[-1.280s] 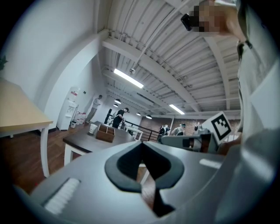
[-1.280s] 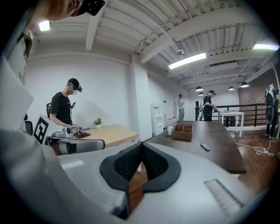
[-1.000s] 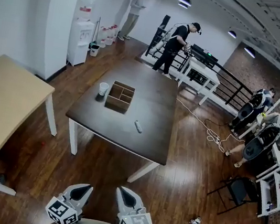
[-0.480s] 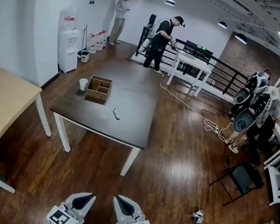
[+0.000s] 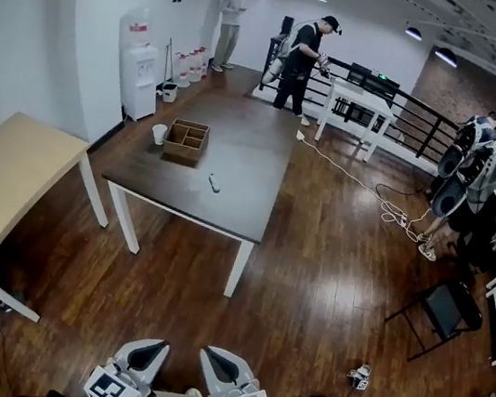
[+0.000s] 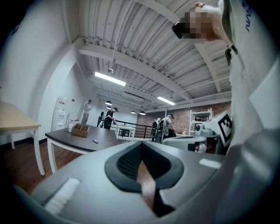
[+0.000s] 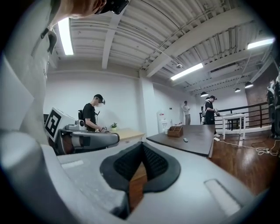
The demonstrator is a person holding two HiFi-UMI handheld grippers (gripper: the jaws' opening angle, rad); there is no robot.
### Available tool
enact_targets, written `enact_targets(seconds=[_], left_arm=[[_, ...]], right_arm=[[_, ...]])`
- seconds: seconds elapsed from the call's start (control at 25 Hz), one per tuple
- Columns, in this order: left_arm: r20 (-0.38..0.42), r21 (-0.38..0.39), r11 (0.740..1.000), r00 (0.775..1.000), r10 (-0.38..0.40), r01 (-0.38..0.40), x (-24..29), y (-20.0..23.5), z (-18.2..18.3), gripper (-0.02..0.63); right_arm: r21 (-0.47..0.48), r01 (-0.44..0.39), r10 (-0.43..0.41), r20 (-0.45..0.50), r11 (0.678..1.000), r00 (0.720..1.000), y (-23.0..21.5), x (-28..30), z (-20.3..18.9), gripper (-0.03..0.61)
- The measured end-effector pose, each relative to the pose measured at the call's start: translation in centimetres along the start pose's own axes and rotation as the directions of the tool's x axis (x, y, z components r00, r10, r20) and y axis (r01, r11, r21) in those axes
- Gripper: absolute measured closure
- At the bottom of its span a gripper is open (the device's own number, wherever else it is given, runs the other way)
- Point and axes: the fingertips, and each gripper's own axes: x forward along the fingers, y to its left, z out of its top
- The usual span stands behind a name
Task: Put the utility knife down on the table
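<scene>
Utility knife: we note a small, slim, pale bar lying flat on the dark worktop, near the wooden box. Left gripper and right gripper fingers are clenched on nothing, well apart from it.

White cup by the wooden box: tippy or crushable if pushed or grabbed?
The white cup stands upright beside the wooden box and looks small, so probably light and apt to tip or slide on the smooth dark table if pushed. It looks disposable, so a firm squeeze may crush it. Whether it holds anything can't be seen.
</scene>
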Motion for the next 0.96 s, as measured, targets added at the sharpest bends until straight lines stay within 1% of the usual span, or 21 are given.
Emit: enact_targets(seconds=[0.16, 0.4, 0.6, 0.96], left_arm=[[-0.017, 0.034, 0.999, 1.0, 0.011, -0.01, -0.2, -0.7, -0.5, 0.612], [-0.015, 0.045, 0.999, 1.0, 0.003, -0.002, -0.3, -1.3, -1.0, 0.612], [-0.01, 0.069, 0.998, 1.0, -0.012, 0.013, -0.2, -1.9, -1.1, 0.612], [-0.012, 0.052, 0.999, 1.0, -0.005, 0.005, -0.6, -1.5, -1.1, 0.612]], right_arm=[[0.012, -0.033, 0.033, -0.01, 0.999, 0.999, 0.8, -0.5, -0.4, 0.58], [0.051, -0.028, 0.029, -0.022, 0.998, 0.999, 0.8, -1.0, -0.9, 0.58], [0.054, -0.021, 0.022, -0.015, 0.998, 1.0, 0.6, -1.7, -0.8, 0.58], [0.06, -0.025, 0.026, -0.01, 0.998, 1.0, 1.0, -1.3, -1.0, 0.58]])
